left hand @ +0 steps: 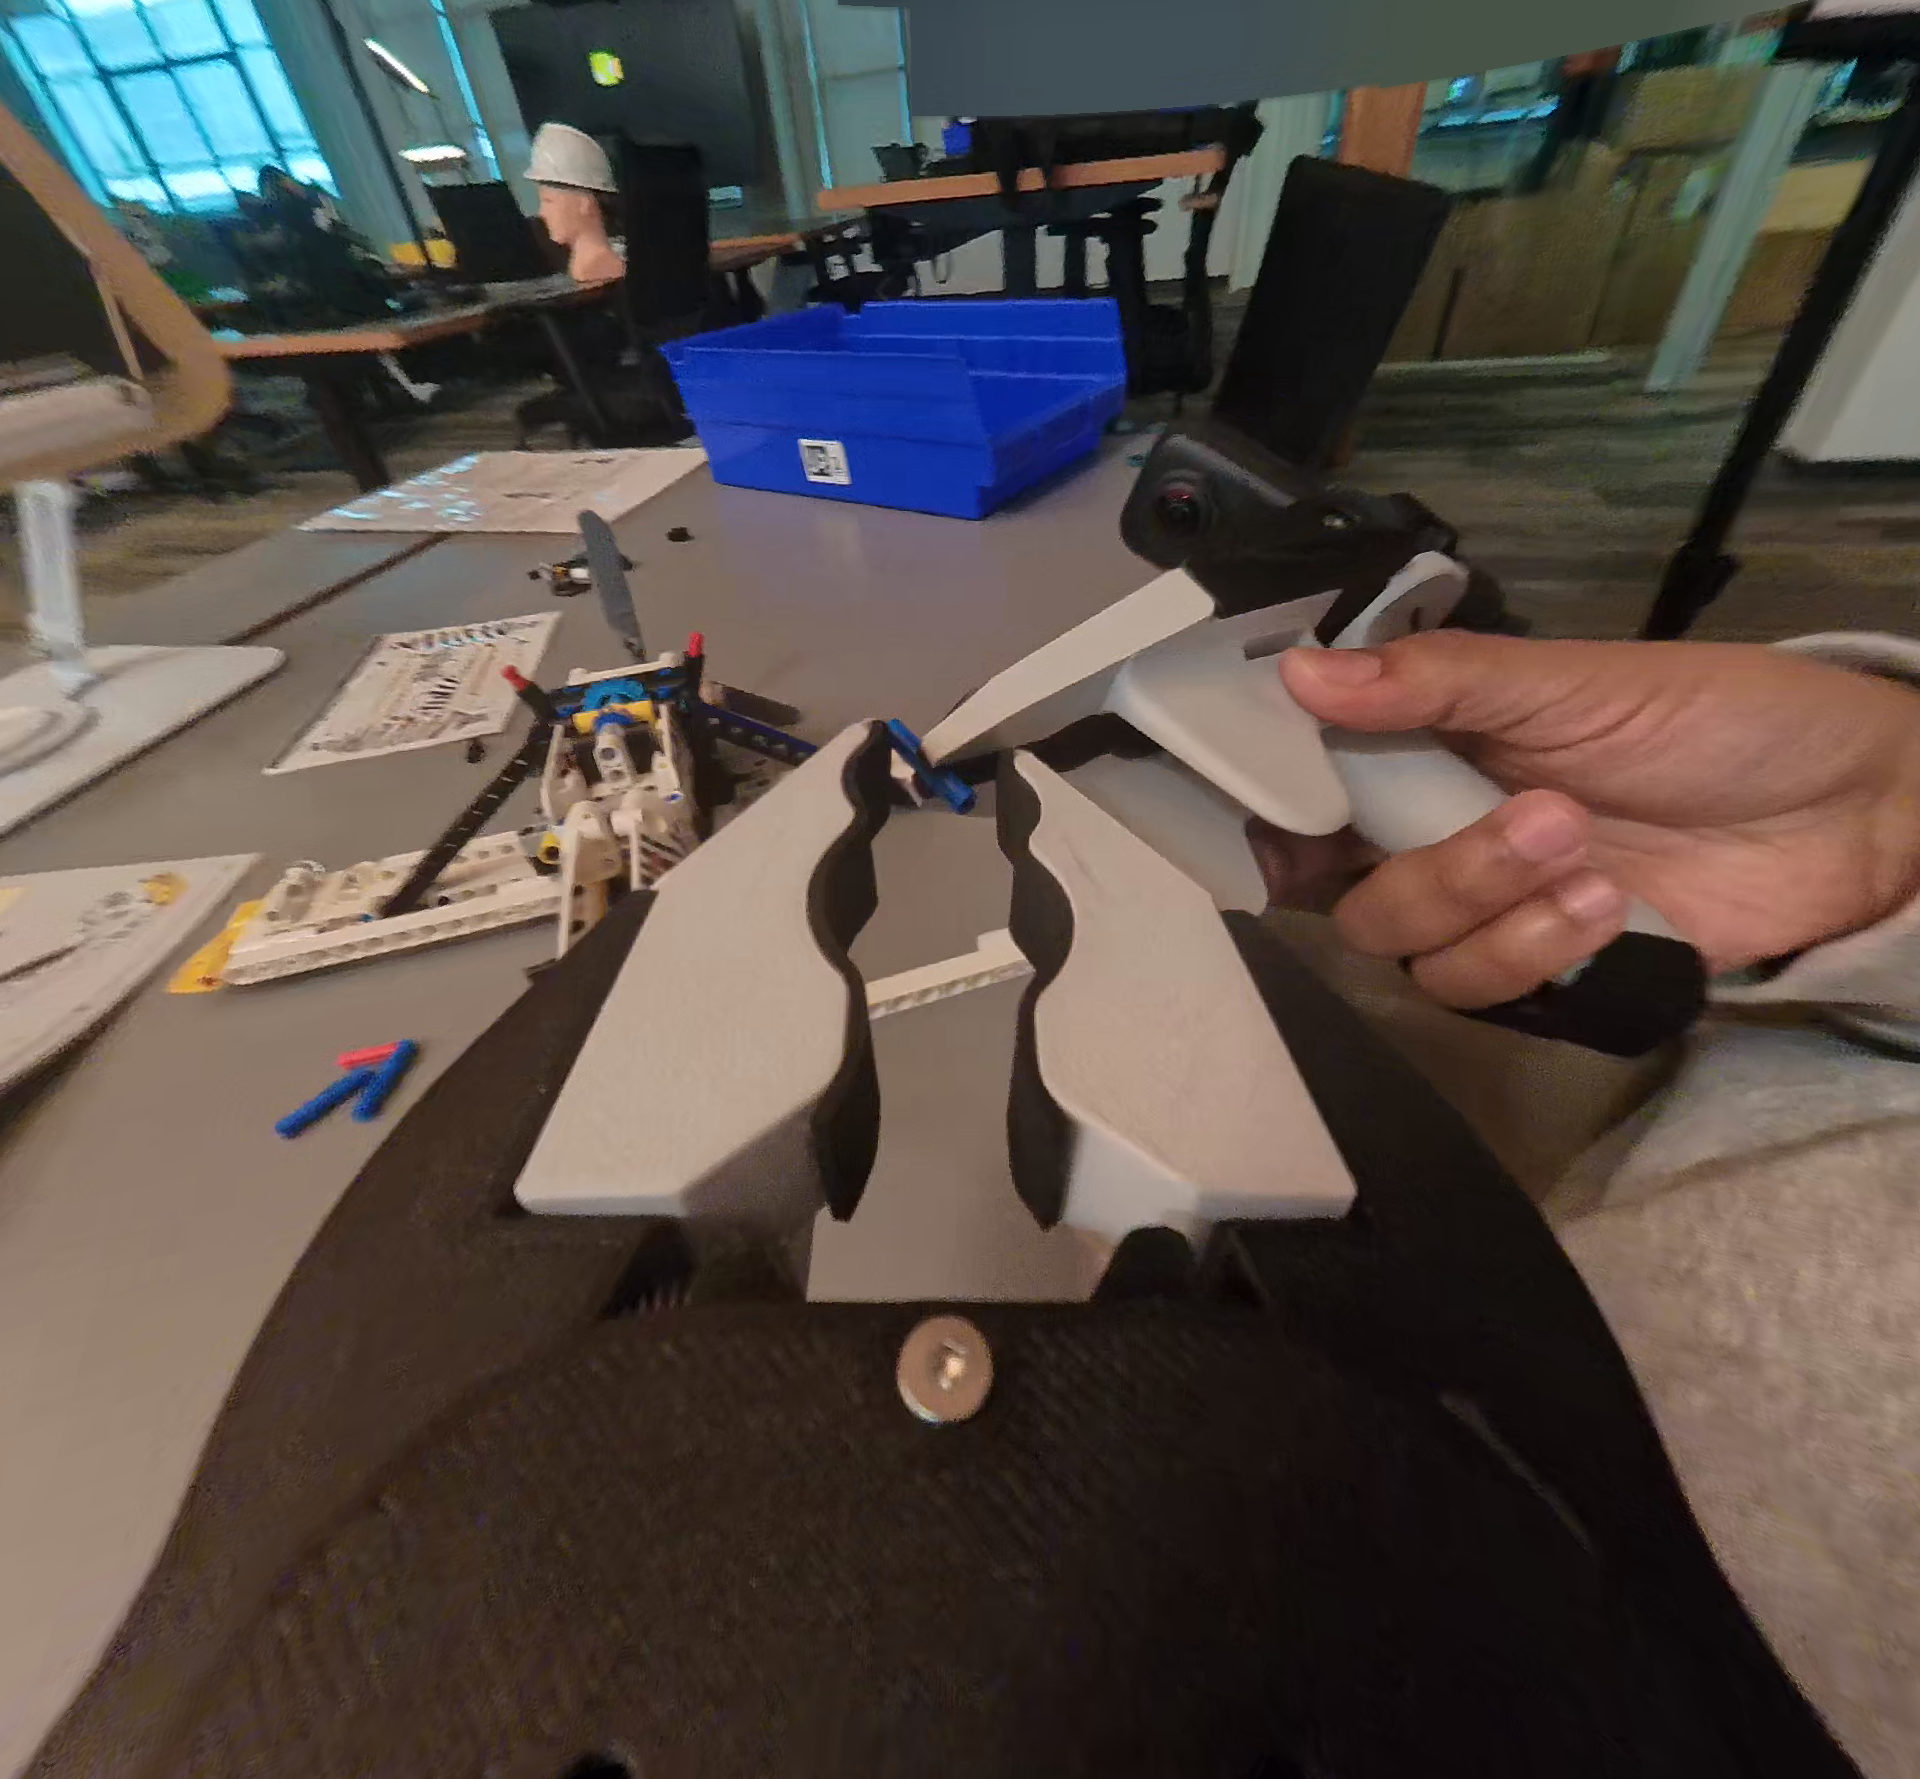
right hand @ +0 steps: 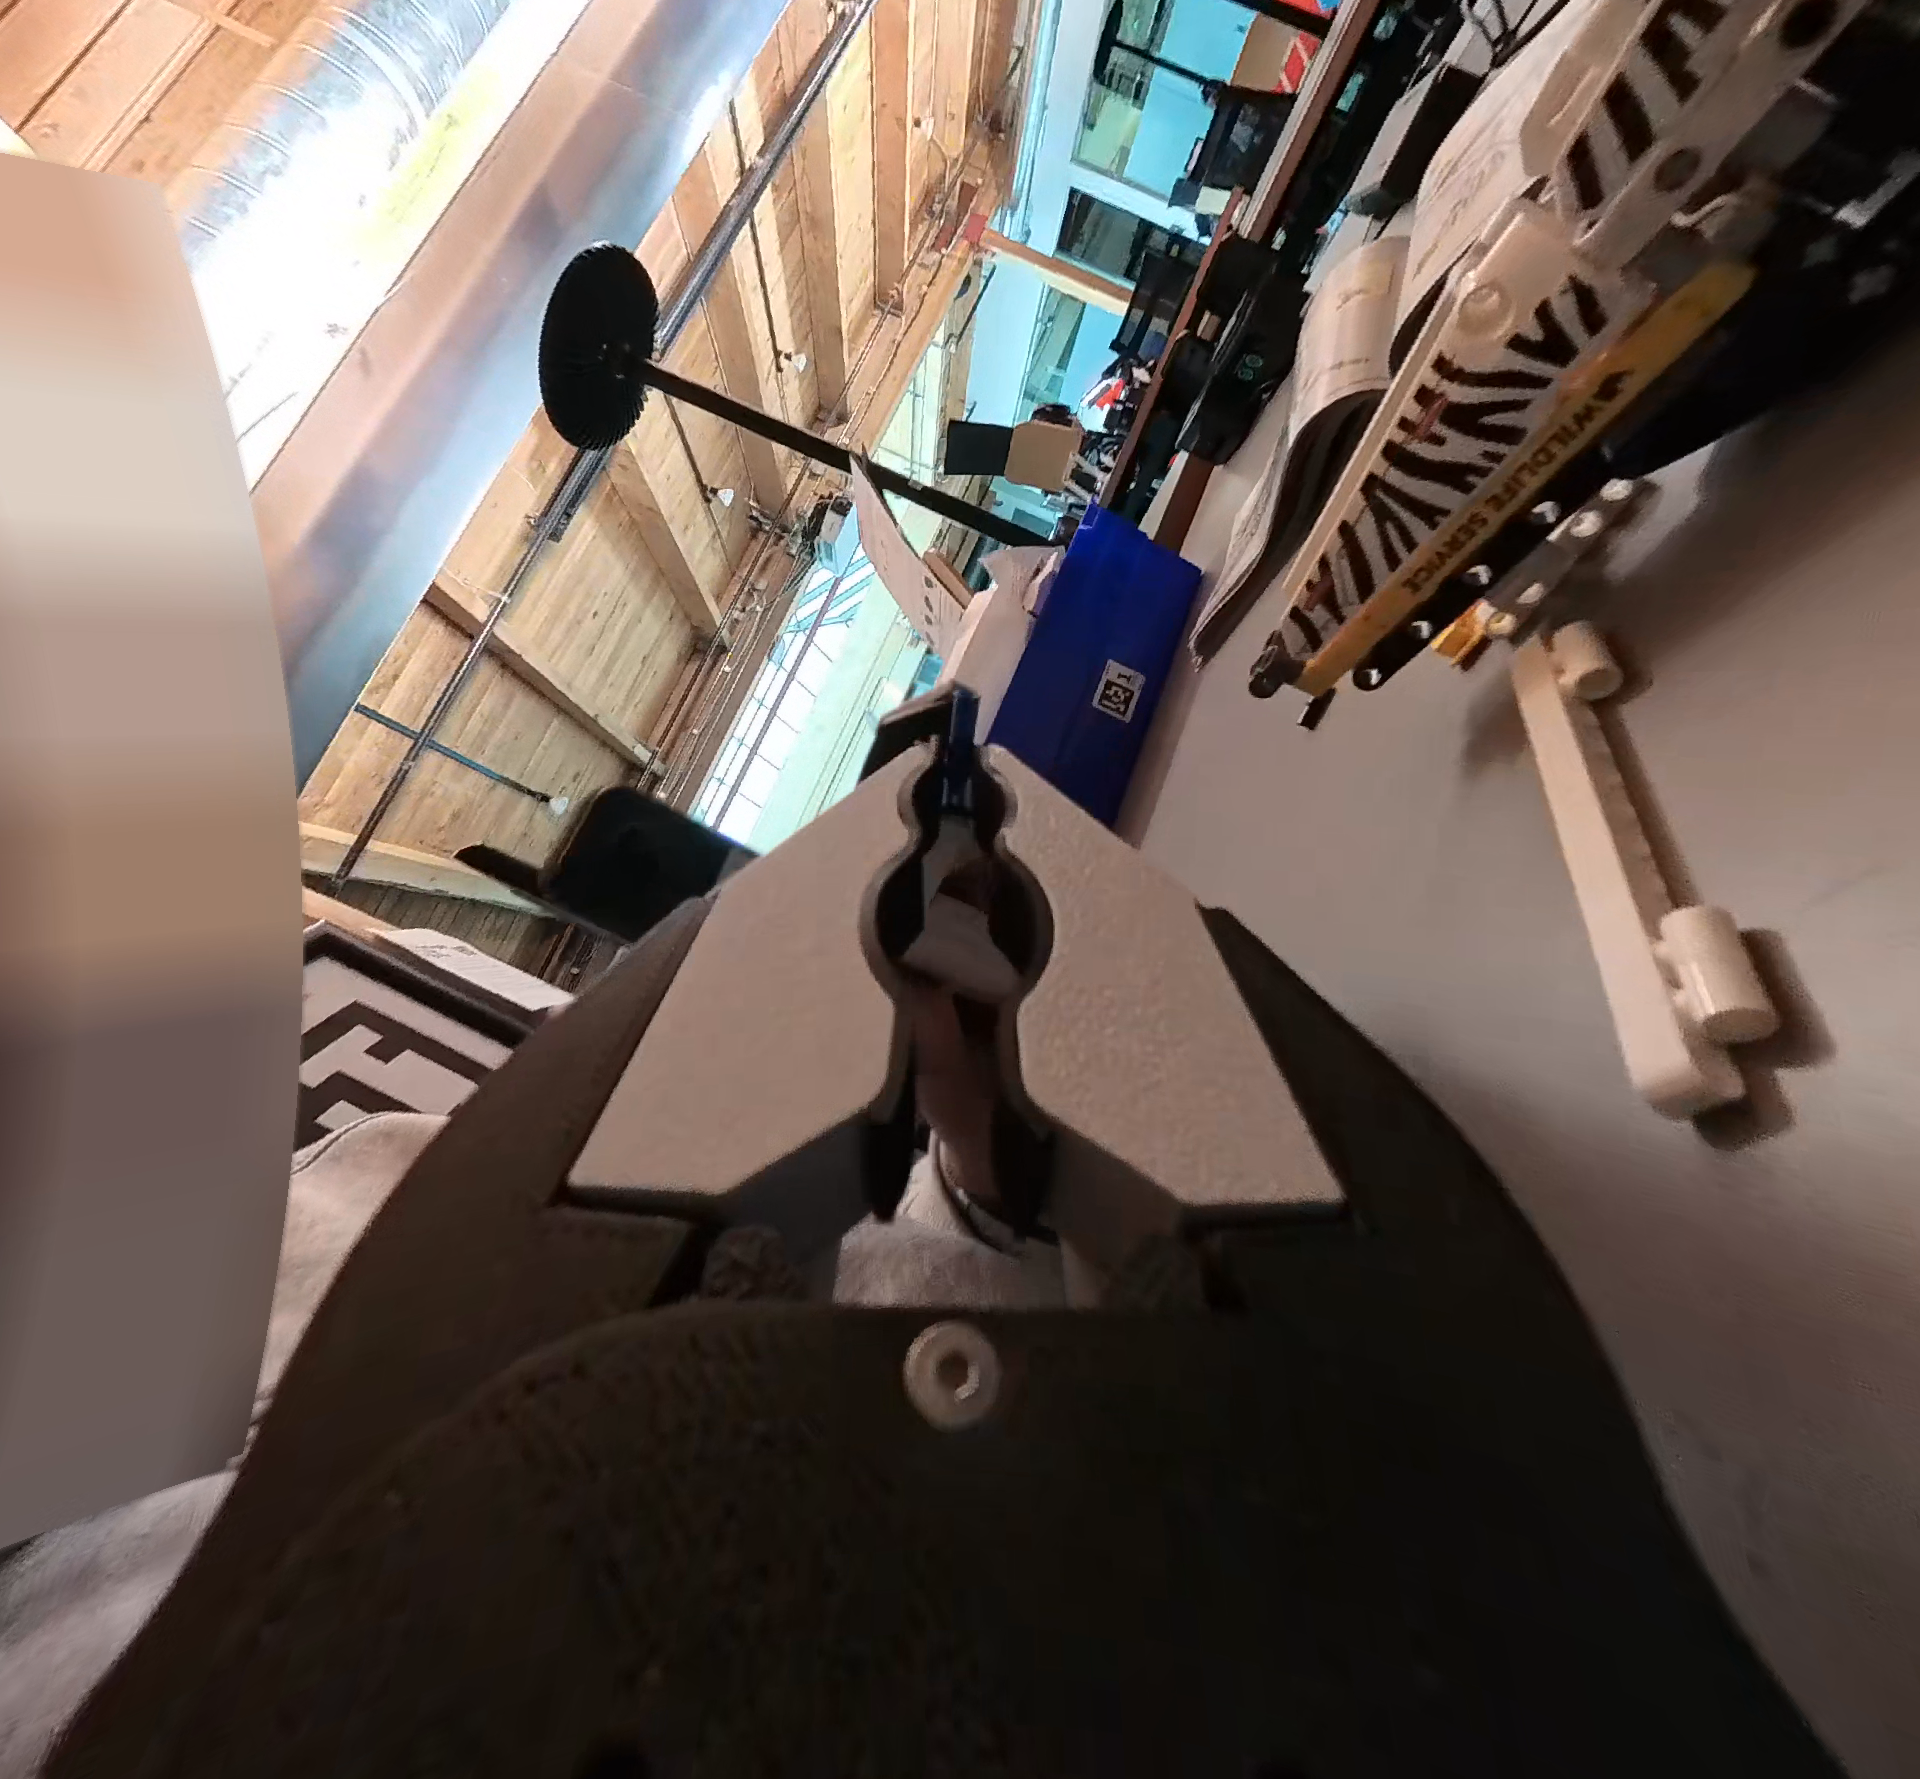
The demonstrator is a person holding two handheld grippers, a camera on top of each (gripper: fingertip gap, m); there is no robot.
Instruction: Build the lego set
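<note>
My left gripper [left hand: 940, 779] is open and hovers low over the grey table [left hand: 883, 607]. A white beam [left hand: 951, 976] lies under it and shows through the gap. My right gripper [left hand: 932, 755], held in a hand, comes in from the right, and its tip sits between the left fingertips. It is shut on a short blue pin [left hand: 930, 765], which lies against the left finger's tip. In the right wrist view the gripper [right hand: 958, 779] pinches that blue pin [right hand: 962, 742]. The half-built white and black lego model [left hand: 613, 794] stands just left of the grippers and also shows in the right wrist view [right hand: 1507, 379].
Loose blue and red pins [left hand: 353, 1085] lie front left. Instruction sheets [left hand: 426, 690] lie behind the model. A blue bin [left hand: 904, 399] stands at the far edge. A lamp base [left hand: 125, 690] is at far left. The white beam with round connectors [right hand: 1600, 846] lies by the model. Both grippers' tips are close together, under 4 cm apart.
</note>
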